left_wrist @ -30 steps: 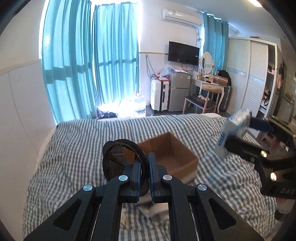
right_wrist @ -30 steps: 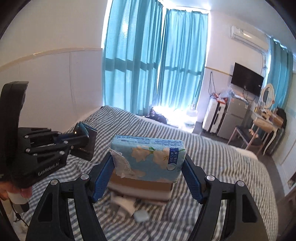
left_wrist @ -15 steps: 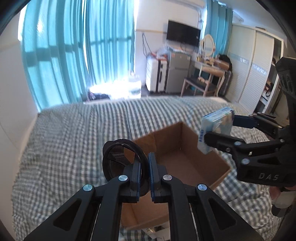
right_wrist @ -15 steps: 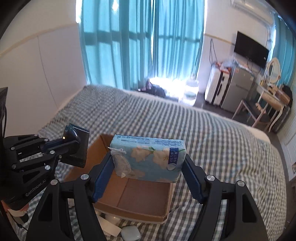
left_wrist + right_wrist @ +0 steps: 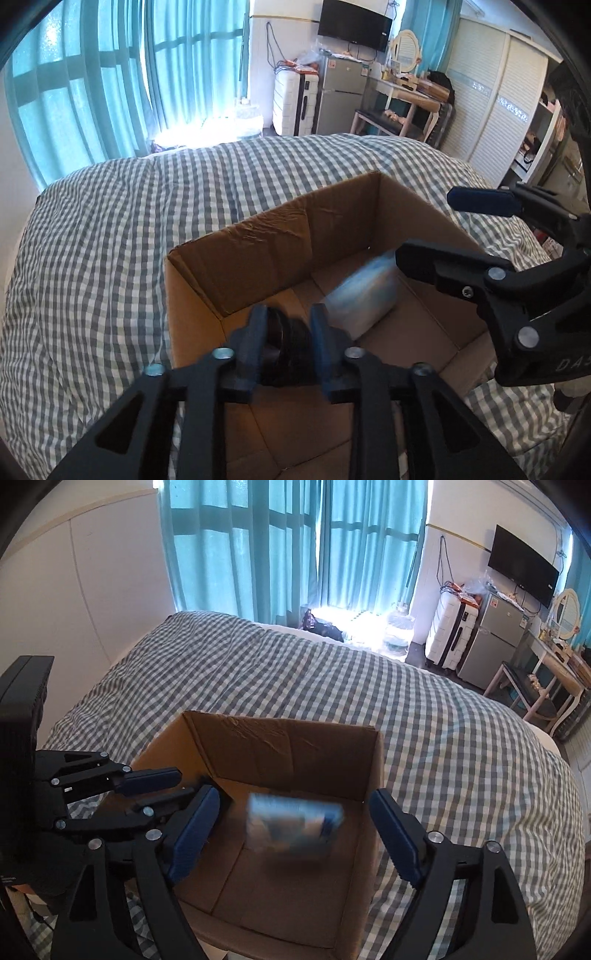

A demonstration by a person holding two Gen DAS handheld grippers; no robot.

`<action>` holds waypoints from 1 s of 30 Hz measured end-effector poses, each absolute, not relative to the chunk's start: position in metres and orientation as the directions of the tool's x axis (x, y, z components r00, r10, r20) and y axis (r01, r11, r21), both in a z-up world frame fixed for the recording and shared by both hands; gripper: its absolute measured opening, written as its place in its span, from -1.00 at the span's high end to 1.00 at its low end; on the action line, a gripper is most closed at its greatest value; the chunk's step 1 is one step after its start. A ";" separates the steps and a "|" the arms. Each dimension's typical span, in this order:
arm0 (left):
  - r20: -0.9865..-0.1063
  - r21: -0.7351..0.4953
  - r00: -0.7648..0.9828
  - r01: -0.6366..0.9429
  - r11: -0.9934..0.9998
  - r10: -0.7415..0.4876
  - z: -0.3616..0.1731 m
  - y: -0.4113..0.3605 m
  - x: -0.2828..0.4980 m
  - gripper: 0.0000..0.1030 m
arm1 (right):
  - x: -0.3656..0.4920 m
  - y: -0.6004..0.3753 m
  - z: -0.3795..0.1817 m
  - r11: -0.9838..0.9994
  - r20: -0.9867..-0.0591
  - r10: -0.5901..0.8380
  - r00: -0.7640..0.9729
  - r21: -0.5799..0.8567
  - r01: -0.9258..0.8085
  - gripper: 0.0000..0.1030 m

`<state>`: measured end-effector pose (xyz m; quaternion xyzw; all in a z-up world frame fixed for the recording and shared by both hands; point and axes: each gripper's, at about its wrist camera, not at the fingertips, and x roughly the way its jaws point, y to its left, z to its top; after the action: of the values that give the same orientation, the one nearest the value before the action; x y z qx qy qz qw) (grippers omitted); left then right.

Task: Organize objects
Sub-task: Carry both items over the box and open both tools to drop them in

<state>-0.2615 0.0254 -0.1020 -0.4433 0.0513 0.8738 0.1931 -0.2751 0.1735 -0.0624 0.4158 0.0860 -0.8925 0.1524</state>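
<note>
An open cardboard box point(image 5: 280, 236) point(image 5: 288, 738) sits on the checked bed. A blue tissue pack point(image 5: 293, 825), blurred by motion, is inside the box below my right gripper point(image 5: 295, 834), which is open and empty over it. The pack also shows in the left wrist view point(image 5: 364, 299), with the right gripper point(image 5: 443, 229) above it. My left gripper point(image 5: 286, 332) is open over the box's near left part, with a round black object point(image 5: 286, 334) loose between its fingers. The left gripper shows in the right wrist view point(image 5: 162, 786).
The grey-and-white checked bedspread point(image 5: 110, 229) surrounds the box. Teal curtains point(image 5: 295, 546) hang beyond the bed. A suitcase point(image 5: 295, 99), a small fridge point(image 5: 340, 99), a dressing table point(image 5: 410, 96) and a white wardrobe point(image 5: 495, 110) stand at the far side.
Both grippers came down over the box and opened. The tissue pack left the right gripper and is dropping into the box. The left fingers spread away from the black round object.
</note>
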 end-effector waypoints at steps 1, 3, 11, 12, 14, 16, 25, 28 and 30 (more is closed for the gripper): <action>-0.794 -0.077 -0.535 -0.383 -0.921 0.289 -0.100 0.025 -0.260 0.11 | -0.277 0.172 -0.059 -0.940 -0.765 -0.195 -0.613 -0.032 0.340 -0.67; -0.787 -0.056 -0.555 -0.373 -0.926 0.271 -0.094 0.024 -0.256 -0.23 | -0.275 0.173 -0.053 -0.945 -0.755 -0.180 -0.630 -0.046 0.325 -0.67; -0.774 0.023 -0.619 -0.239 -0.971 0.135 -0.083 -0.011 -0.251 -0.71 | -0.273 0.196 -0.045 -0.956 -0.747 -0.001 -0.665 -0.194 0.220 -0.68; -0.790 0.044 -0.605 -0.211 -0.977 0.095 -0.090 -0.016 -0.253 -0.70 | -0.275 0.199 -0.049 -0.958 -0.760 0.004 -0.650 -0.189 0.215 -0.68; -0.820 0.057 -0.570 -0.168 -0.984 0.050 -0.104 -0.024 -0.259 -0.70 | -0.281 0.201 -0.061 -0.961 -0.790 0.011 -0.613 -0.177 0.211 -0.50; -0.842 0.040 -0.537 -0.147 -0.988 0.046 -0.116 -0.029 -0.263 -0.49 | -0.287 0.200 -0.073 -0.960 -0.814 0.026 -0.580 -0.181 0.211 -0.22; -0.879 -0.043 -0.462 -0.174 -0.984 0.120 -0.137 -0.023 -0.268 0.76 | -0.286 0.195 -0.092 -0.958 -0.820 0.015 -0.572 -0.175 0.226 0.76; -0.871 -0.088 -0.469 -0.146 -0.985 0.148 -0.127 -0.025 -0.269 0.78 | -0.283 0.196 -0.080 -0.966 -0.789 -0.012 -0.615 -0.149 0.211 0.76; -0.850 -0.095 -0.504 -0.140 -0.986 0.154 -0.114 -0.029 -0.271 0.78 | -0.284 0.196 -0.073 -0.969 -0.766 -0.021 -0.642 -0.143 0.202 0.76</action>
<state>-0.2714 -0.0287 -0.1139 -0.4907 -0.0070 0.8672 0.0848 -0.2842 0.1958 -0.0730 0.4184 0.1083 -0.8996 0.0621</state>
